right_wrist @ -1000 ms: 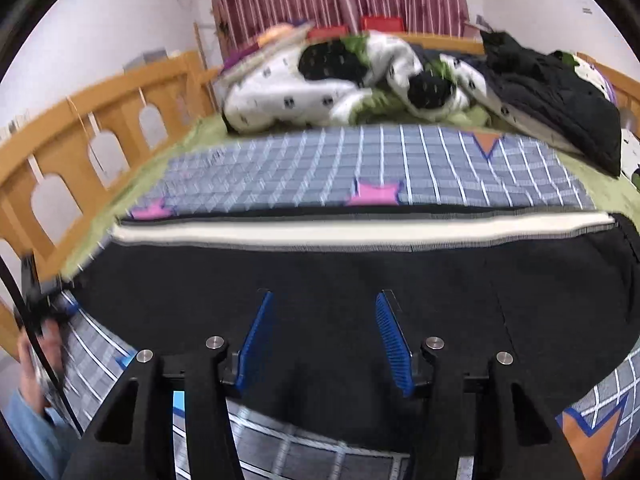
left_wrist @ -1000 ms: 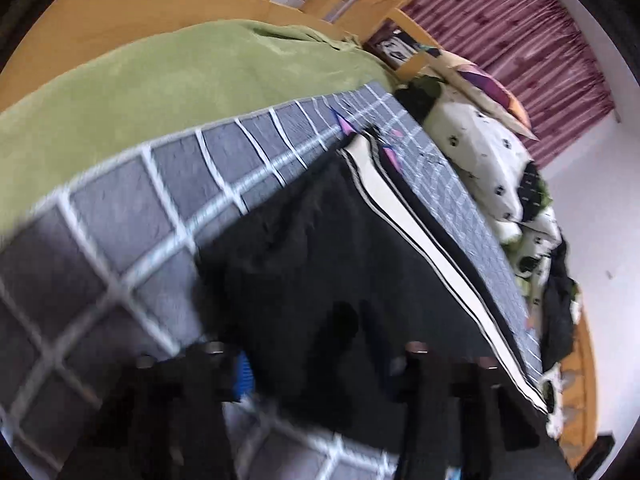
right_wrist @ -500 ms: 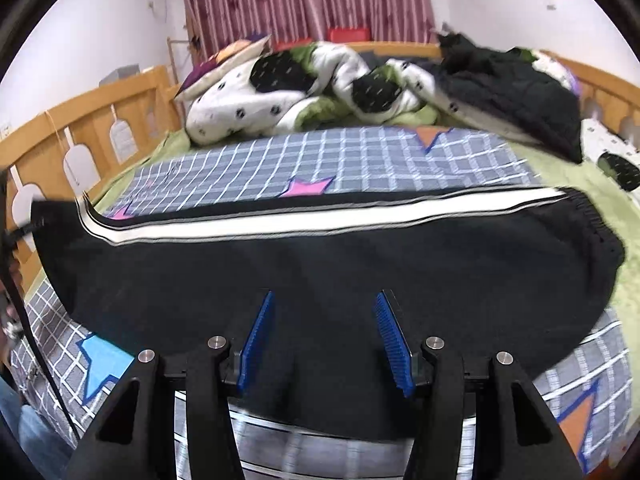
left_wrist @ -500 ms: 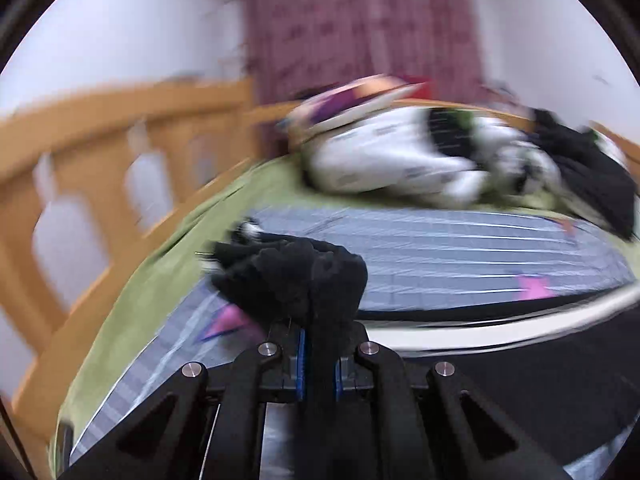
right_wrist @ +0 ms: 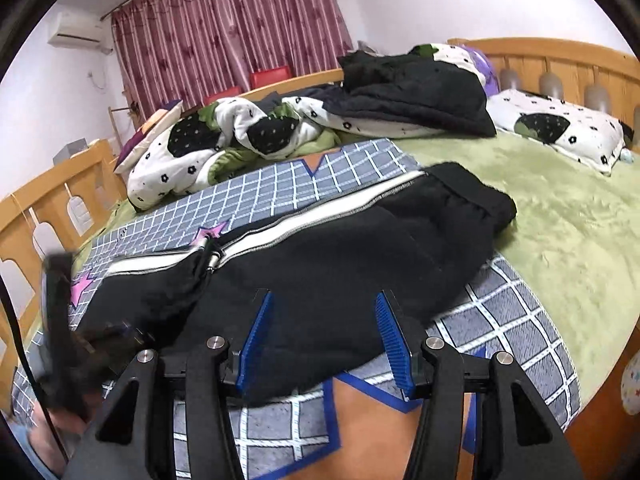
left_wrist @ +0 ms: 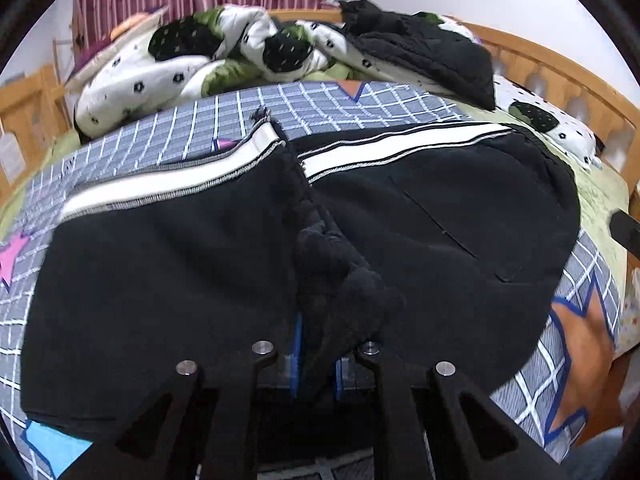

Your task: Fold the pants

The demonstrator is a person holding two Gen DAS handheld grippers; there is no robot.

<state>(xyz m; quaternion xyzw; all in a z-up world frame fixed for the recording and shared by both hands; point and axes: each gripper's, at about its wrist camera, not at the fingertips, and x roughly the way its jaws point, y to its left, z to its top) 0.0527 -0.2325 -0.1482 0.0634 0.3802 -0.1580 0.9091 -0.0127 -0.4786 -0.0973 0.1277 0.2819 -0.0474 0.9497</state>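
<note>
Black pants (left_wrist: 440, 220) with a white side stripe lie across the checked blanket (left_wrist: 320, 104). One leg end is doubled over from the left, and its stripe meets the lower layer's stripe near the middle. My left gripper (left_wrist: 318, 356) has the bunched black cuff (left_wrist: 344, 280) between its blue pads, and its jaws are opening slightly. In the right wrist view the left gripper (right_wrist: 80, 340) is a blurred dark shape at the lower left. My right gripper (right_wrist: 324, 320) stands open just above the pants (right_wrist: 340, 248) near their front edge, with nothing between its pads.
A crumpled white, green and black quilt (left_wrist: 200, 60) and a black jacket (left_wrist: 420, 48) lie at the back of the bed. A pillow (right_wrist: 560, 128) sits far right on the green sheet (right_wrist: 560, 220). Wooden rails (right_wrist: 52, 200) run along the bed's sides.
The left gripper shut on the leg end at the left and carried it rightward over the pants, folding the leg. The right gripper shifted right along the front edge and stayed open.
</note>
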